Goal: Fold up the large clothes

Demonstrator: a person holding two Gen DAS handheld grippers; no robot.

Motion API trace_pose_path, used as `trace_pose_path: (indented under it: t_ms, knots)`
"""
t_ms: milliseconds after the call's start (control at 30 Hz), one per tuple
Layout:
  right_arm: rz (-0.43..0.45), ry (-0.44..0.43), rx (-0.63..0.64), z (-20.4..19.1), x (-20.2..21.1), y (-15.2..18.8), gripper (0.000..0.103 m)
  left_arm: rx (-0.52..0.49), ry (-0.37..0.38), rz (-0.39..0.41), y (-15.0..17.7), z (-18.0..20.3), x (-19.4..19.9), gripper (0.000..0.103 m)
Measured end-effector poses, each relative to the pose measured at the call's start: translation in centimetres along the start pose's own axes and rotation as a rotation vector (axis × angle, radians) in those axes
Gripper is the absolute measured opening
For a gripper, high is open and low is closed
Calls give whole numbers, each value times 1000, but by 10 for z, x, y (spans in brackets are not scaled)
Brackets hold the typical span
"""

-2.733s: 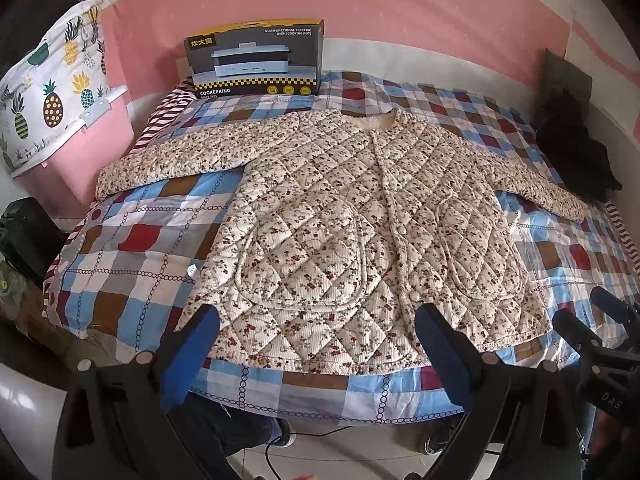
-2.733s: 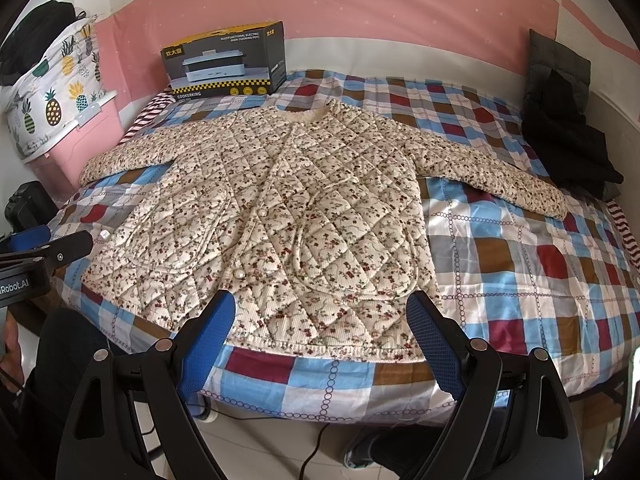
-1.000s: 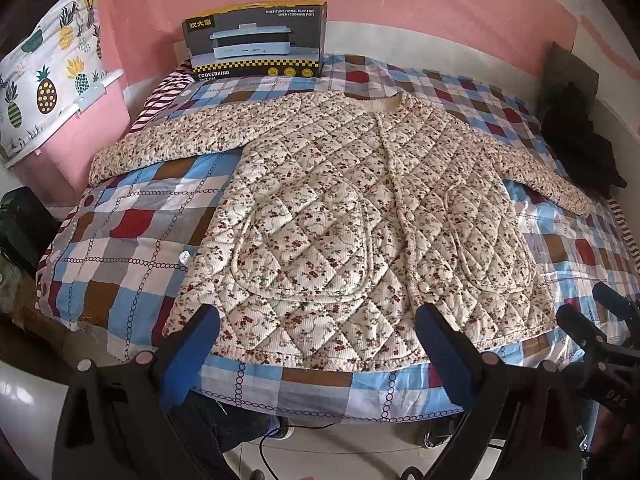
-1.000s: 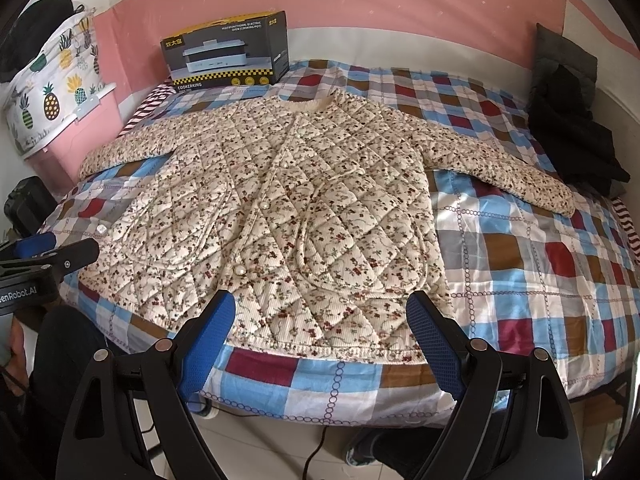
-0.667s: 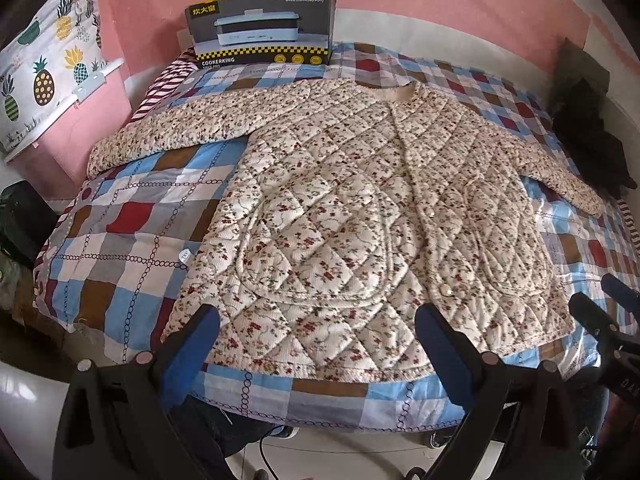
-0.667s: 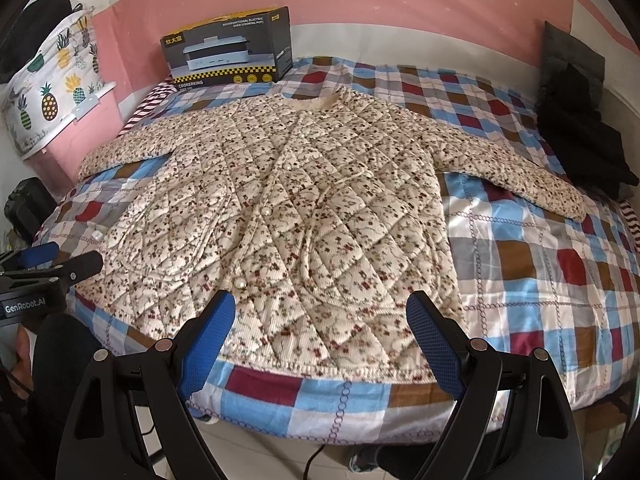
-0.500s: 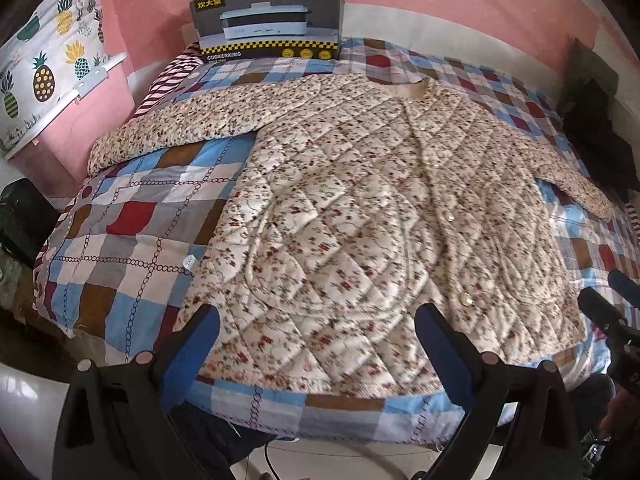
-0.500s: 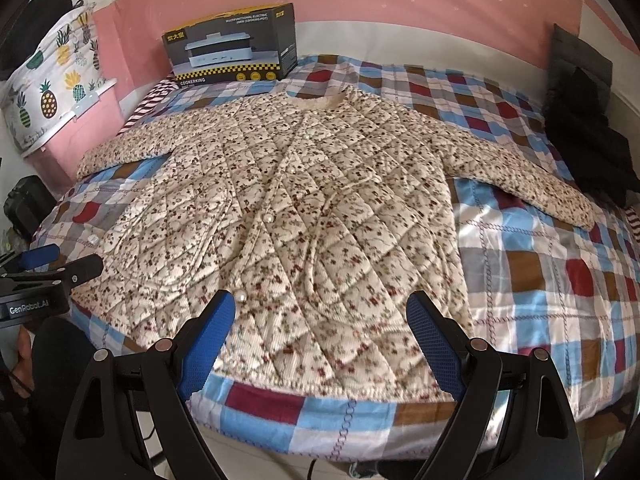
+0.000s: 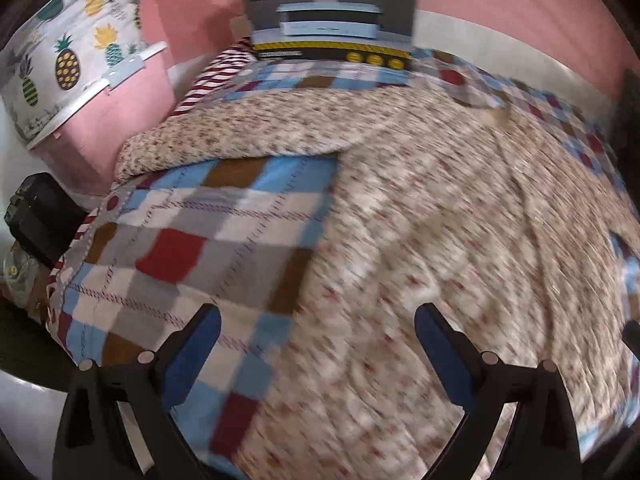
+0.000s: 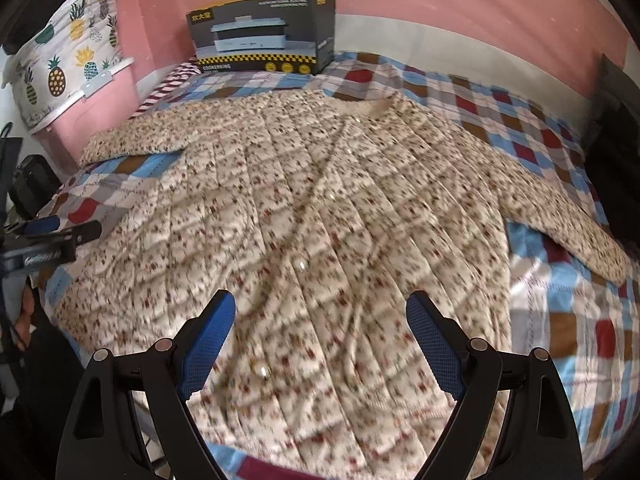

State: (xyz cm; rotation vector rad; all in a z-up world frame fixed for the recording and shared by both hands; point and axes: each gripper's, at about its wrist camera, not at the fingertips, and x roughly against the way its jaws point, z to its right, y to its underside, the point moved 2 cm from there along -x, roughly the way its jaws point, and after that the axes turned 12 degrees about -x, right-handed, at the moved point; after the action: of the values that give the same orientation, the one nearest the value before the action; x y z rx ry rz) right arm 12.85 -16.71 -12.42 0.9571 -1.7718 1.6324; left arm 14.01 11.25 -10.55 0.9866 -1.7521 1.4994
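Note:
A large cream quilted jacket (image 10: 320, 208) with a small floral print lies spread flat, front up, on a checked bed, both sleeves stretched out sideways. My right gripper (image 10: 320, 312) is open and empty, low over the jacket's lower front near the button line. My left gripper (image 9: 316, 324) is open and empty over the jacket's (image 9: 440, 220) lower left edge, where it meets the bedspread. The left gripper also shows at the left edge of the right wrist view (image 10: 56, 236). The left sleeve (image 9: 224, 140) reaches toward the bed's left side.
The bed has a blue, red, brown and white checked bedspread (image 9: 192, 248). A dark appliance box (image 10: 264, 36) stands at the head of the bed. A pineapple-print cover (image 9: 68, 56) sits on a pink unit at left. Dark clothes (image 10: 616, 128) lie at the right.
Both grippers have moved forward and lower over the bed, so the jacket now fills the views. The left gripper has shifted toward the jacket's left edge. Both stay open.

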Motion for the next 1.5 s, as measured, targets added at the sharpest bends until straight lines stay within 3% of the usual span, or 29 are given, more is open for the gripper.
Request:
trace_pose_path:
  t_ms: [200,467,600,967,1033,1067,1133,1167,1333,1500]
  knots:
    - [-10,-43,28,-14,-27,-22,88,126,-7,-4,-22,-58,-40,95]
    - [-17,-17,46,-21,-66,-47,88,241,-67,-10,-47,-139,-98,89]
    - [-25,2,52,-23,-84,-56,88,357,2,-9,-60,-185,-128,87]
    - [-64,41,39,-14,-122,-61,88,609,35,28,-72,-265,-192,80]
    - [-72,42,34,-11,-125,-61,88,618,10,36,-75,-272,-200,71]
    - [-74,44,31,-10,-126,-60,88,609,-14,25,-77,-273,-204,58]
    - [-76,47,25,-7,-126,-60,88,587,-35,10,-82,-274,-209,41]
    - [-75,50,19,-4,-126,-59,87,578,-45,11,-86,-274,-208,26]
    - [-62,59,5,7,-115,-54,87,471,-126,85,-117,-260,-170,17]
    - [-45,74,-20,22,-101,-46,86,371,-86,226,-162,-233,-104,16]
